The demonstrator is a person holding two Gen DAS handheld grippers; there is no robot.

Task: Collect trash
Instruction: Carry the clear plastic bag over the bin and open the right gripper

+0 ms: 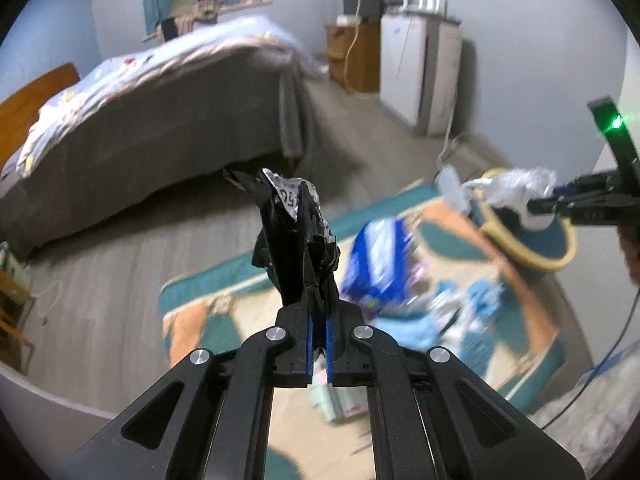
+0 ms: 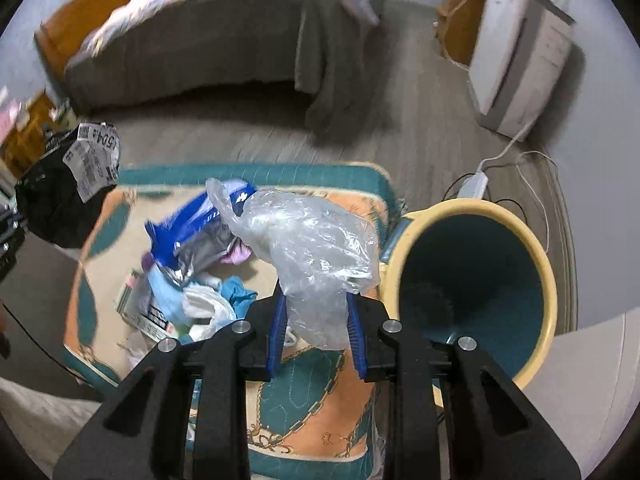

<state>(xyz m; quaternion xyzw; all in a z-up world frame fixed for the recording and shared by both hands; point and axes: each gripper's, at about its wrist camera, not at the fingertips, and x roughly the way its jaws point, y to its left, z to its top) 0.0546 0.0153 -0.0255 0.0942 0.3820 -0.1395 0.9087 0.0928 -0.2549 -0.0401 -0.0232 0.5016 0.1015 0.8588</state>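
My left gripper (image 1: 307, 220) is shut on a crumpled black plastic bag (image 1: 280, 248) with a white printed label, held up off the floor. The same black bag (image 2: 52, 204) hangs at the left edge of the right wrist view. My right gripper (image 2: 317, 304) is shut on a clear plastic bag (image 2: 312, 248), which bulges over its fingertips and hides them. In the left wrist view the right gripper (image 1: 538, 208) holds the clear bag (image 1: 516, 184) just over the bin (image 1: 568, 248). The bin's yellow rim (image 2: 550, 280) and teal inside lie right of my right gripper.
A pile of trash (image 2: 188, 280) with a blue package (image 2: 192, 220) lies on a teal and orange rug (image 2: 312, 408). Beyond are a bed (image 1: 160, 120), a white cabinet (image 1: 416, 68) and a power strip (image 2: 474, 184) with cables by the bin.
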